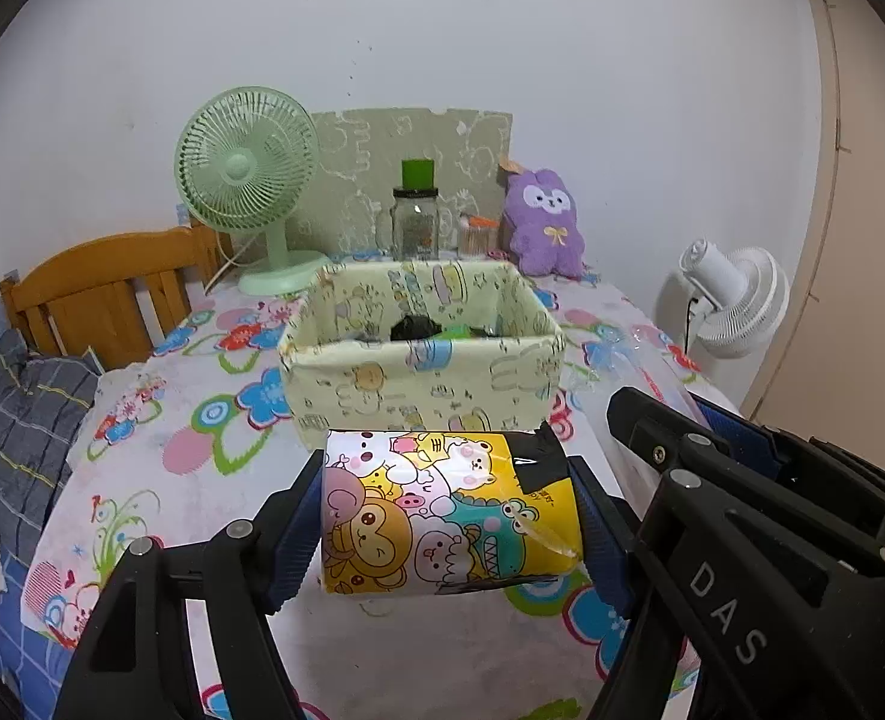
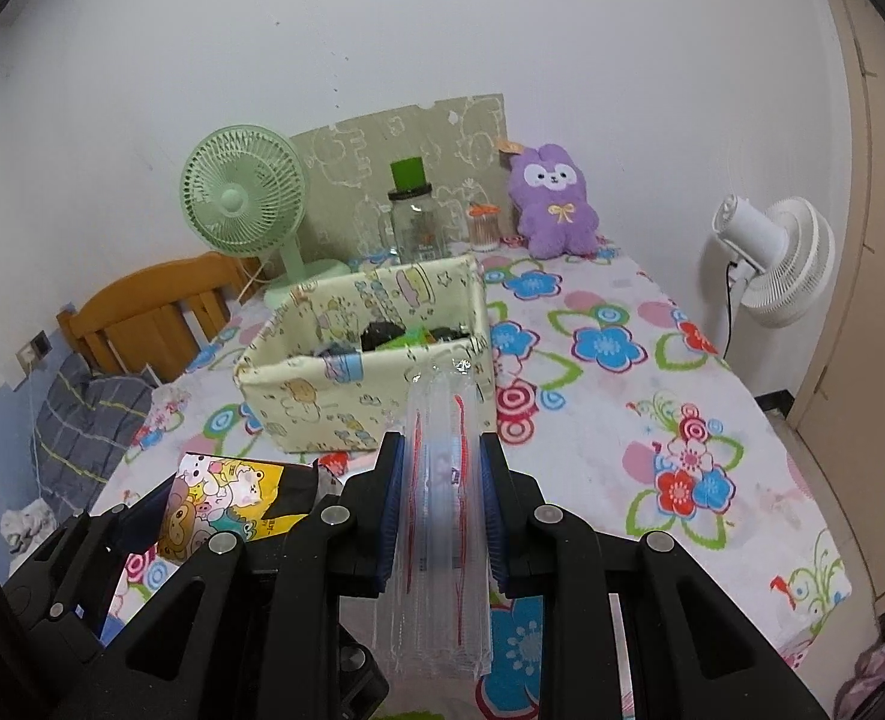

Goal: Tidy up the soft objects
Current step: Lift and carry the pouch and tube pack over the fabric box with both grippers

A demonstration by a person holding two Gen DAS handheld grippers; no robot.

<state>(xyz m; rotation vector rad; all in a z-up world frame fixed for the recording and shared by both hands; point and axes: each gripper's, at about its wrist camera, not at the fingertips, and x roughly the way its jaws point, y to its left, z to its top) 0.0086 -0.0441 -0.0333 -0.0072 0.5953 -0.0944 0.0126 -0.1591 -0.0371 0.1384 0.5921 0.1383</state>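
My left gripper point(image 1: 449, 516) is shut on a yellow cartoon-animal tissue pack point(image 1: 442, 510) and holds it above the flowered bedsheet, just in front of the pale yellow fabric box point(image 1: 424, 387). The pack also shows in the right wrist view point(image 2: 226, 507). My right gripper point(image 2: 442, 510) is shut on a clear plastic packet with red print point(image 2: 442, 480), held upright in front of the box point(image 2: 322, 396). Dark and green items lie inside the box point(image 2: 406, 333). The right gripper appears at the right of the left wrist view point(image 1: 742, 480).
A green desk fan point(image 1: 244, 180), a glass jar with a green lid point(image 1: 416, 216) and a purple plush rabbit point(image 1: 547, 222) stand at the back. A white fan point(image 2: 772, 258) stands right of the bed. A wooden headboard point(image 1: 100, 294) is at the left.
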